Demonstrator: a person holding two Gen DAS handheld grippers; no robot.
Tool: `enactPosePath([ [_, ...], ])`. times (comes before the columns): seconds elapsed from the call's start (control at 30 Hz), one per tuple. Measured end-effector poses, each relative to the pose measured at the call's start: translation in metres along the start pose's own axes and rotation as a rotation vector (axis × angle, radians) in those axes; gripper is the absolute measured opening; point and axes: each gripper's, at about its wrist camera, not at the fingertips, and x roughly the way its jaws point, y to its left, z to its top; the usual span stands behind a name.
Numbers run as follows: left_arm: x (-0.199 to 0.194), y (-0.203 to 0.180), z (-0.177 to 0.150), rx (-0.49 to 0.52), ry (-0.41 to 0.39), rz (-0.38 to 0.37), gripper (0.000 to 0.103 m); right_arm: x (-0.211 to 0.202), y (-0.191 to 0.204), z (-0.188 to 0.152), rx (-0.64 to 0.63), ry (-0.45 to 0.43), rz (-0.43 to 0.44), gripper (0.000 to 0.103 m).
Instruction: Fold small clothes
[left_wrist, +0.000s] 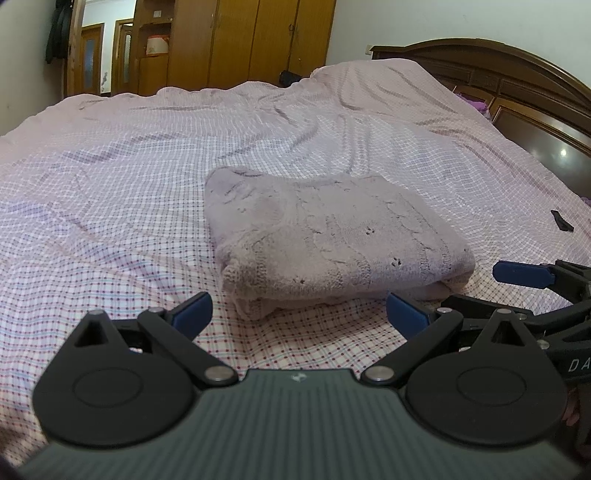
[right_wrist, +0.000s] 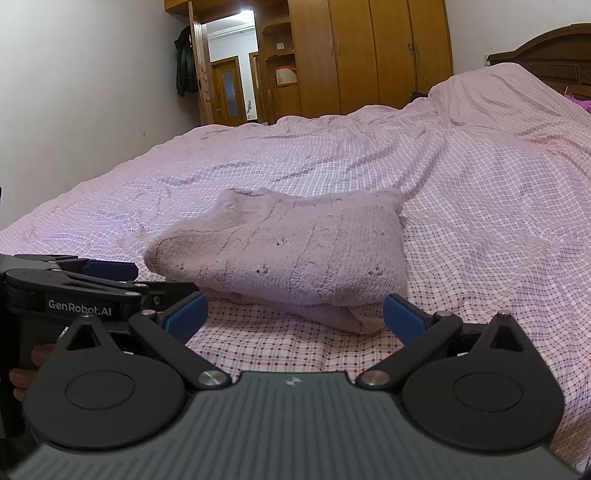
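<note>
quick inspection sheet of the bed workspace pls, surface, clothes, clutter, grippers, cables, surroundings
surface: bed with pink checked sheet, wrinkled, more so toward the headboard.
job's things: one mauve knitted sweater, folded into a compact stack, lying flat on the sheet in front of both grippers.
clutter: small dark object on the sheet at the right; what it is cannot be told.
grippers: left gripper open, empty, short of the sweater's near edge; right gripper open, empty, likewise; they sit side by side.
cables: nothing seen.
surroundings: wooden wardrobe, dark wooden headboard, open doorway, dark coat hanging by it.
</note>
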Motion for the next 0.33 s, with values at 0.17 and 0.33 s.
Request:
enactPosePath([
  [0.17,0.0009,-0.0008,-0.0008,0.007,0.003,-0.011,0.102,-0.0002,-0.0002,0.0000,0.000,-0.001,-0.007,0.103],
  [0.33,-0.0006,-0.0017,-0.0012,0.019,-0.008,-0.007,0.102,-0.0003,-0.0012,-0.0007,0.004,-0.001,-0.008,0.103],
])
